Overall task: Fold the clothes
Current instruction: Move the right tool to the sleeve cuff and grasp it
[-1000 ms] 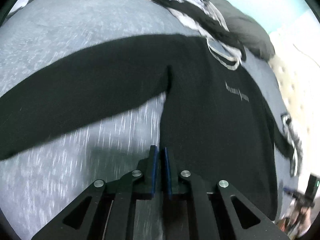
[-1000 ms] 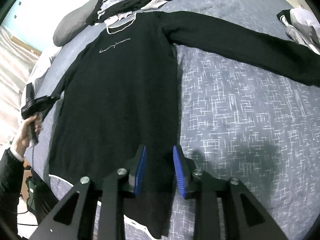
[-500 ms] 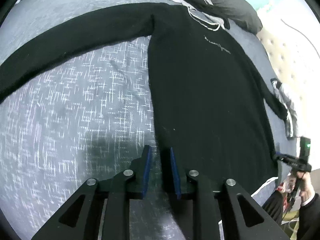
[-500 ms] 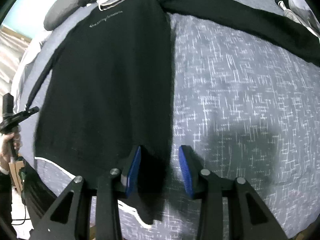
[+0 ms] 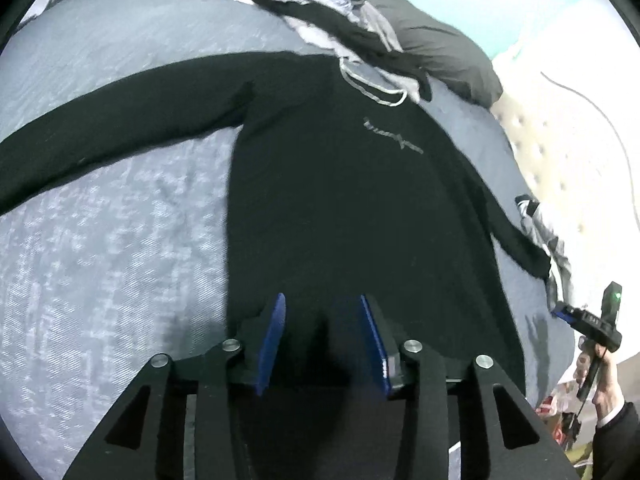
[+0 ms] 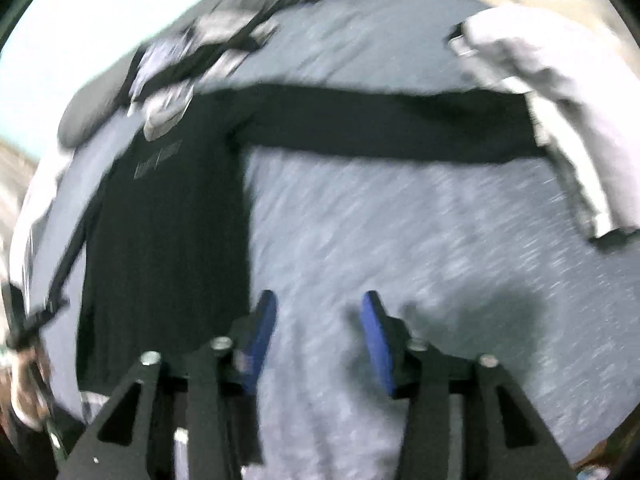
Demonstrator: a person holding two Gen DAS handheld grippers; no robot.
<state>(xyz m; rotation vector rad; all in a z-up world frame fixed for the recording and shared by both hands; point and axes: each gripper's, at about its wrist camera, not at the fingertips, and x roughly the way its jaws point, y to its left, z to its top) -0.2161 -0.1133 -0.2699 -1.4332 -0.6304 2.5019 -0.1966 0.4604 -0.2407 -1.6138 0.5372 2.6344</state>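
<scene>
Sweater [image 5: 352,208] flat on bed [image 5: 104,248], sleeves spread. Left gripper [image 5: 323,340] over hem, fingers apart, just opened, pinching nothing. Right gripper [image 6: 318,338] over bare bed, fingers apart, just opened, empty.

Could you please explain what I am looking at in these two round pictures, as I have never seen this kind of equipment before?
There is no robot here. A person holds a two-finger gripper in each hand, and a fisheye camera on each one looks forward along its fingers, which makes the pictures round.

One picture comes from the left gripper, the other from the right gripper; the second is blurred. The black bars with blue pads at the bottom are the fingers.

On the grey bedspread lies a black long-sleeved shirt, spread flat with its sleeves out. Other clothes are piled beyond its collar, against a dark pillow.

Both grippers have just been opening and hold nothing. The left hangs over the shirt's lower part, the right over bare bedspread beside it.
</scene>
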